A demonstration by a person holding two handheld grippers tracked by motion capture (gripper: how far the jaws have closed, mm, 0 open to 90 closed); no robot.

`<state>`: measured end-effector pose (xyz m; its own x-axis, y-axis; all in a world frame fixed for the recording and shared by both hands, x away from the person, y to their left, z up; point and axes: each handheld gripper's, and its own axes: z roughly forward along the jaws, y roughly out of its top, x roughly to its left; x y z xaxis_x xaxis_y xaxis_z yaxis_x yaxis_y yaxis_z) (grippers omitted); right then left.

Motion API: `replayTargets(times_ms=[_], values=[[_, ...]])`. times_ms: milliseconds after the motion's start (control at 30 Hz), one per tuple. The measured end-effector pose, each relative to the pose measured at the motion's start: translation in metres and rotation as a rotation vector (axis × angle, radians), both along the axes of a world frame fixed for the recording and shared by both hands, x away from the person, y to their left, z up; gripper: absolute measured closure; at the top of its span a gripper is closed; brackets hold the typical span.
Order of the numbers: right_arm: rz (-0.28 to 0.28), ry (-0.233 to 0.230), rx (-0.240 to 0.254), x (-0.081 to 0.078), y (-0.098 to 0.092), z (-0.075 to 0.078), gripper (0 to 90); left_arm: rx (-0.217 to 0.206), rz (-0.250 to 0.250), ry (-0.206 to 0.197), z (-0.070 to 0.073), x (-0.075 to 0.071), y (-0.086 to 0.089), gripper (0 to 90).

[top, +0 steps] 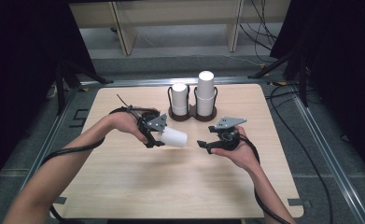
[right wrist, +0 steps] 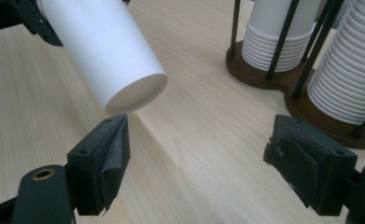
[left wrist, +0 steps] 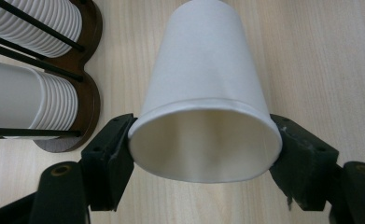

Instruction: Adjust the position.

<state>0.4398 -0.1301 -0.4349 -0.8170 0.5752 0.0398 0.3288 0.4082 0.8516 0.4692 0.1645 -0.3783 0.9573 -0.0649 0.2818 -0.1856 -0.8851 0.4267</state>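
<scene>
Nowhere on the cups, the holder or the grippers is there any writing, brand or label that can be read; every surface is plain.

One loose white paper cup (top: 174,137) is held on its side above the middle of the pale wooden table (top: 138,186). The left gripper (top: 154,135) has its two black jaws clamped on the cup just below the rolled rim, one pad on either side, so that the mouth faces back toward that gripper's camera and the base points toward the person's right. In the left gripper view the rim (left wrist: 203,140) is squeezed slightly oval between the pads.

The right gripper (top: 203,145) sits just to the right of the cup's base, apart from it. Its jaws stand wide open with nothing between them; in the right gripper view the cup's base (right wrist: 136,95) hangs just above and beyond the left-hand pad, not touching it.

Behind both grippers, toward the far edge of the table, stands one dark brown wooden holder (top: 191,116) with two round bays and thin black upright rods. It carries two stacks of white paper cups: a shorter stack (top: 179,99) on the left and a taller stack (top: 205,91) on the right. How many cups each holds cannot be counted.

The tabletop near the person and out to both side edges is bare wood, giving open room around both hands.
</scene>
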Motion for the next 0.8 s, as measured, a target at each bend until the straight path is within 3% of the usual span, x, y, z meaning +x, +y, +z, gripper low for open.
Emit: replayTargets(times_ms=[167, 300, 333, 467, 500, 600, 800], values=[[0.028, -0.013, -0.022, 0.000, 0.006, 0.002, 21.1, 0.023, -0.004, 0.003, 0.000, -0.001, -0.001, 27.5], [0.035, 0.007, -0.030, -0.002, 0.012, 0.004, 21.3, 0.039, -0.008, 0.007, 0.002, -0.002, -0.002, 27.5], [0.061, -0.024, -0.045, 0.000, 0.013, 0.005, 21.3, 0.043, -0.009, 0.008, 0.003, -0.001, -0.002, 27.5], [0.076, -0.034, -0.057, 0.000, 0.018, 0.008, 21.3, 0.060, -0.014, 0.008, 0.003, -0.002, -0.004, 27.6], [0.072, -0.013, -0.053, -0.001, 0.020, 0.008, 21.4, 0.050, -0.007, 0.016, 0.003, -0.003, -0.005, 27.6], [0.110, -0.052, -0.072, 0.001, 0.025, 0.010, 21.8, 0.073, -0.019, 0.006, 0.004, -0.002, -0.007, 27.7], [0.143, -0.063, -0.105, -0.001, 0.037, 0.016, 22.2, 0.083, -0.016, 0.012, 0.004, -0.004, -0.011, 27.7]])
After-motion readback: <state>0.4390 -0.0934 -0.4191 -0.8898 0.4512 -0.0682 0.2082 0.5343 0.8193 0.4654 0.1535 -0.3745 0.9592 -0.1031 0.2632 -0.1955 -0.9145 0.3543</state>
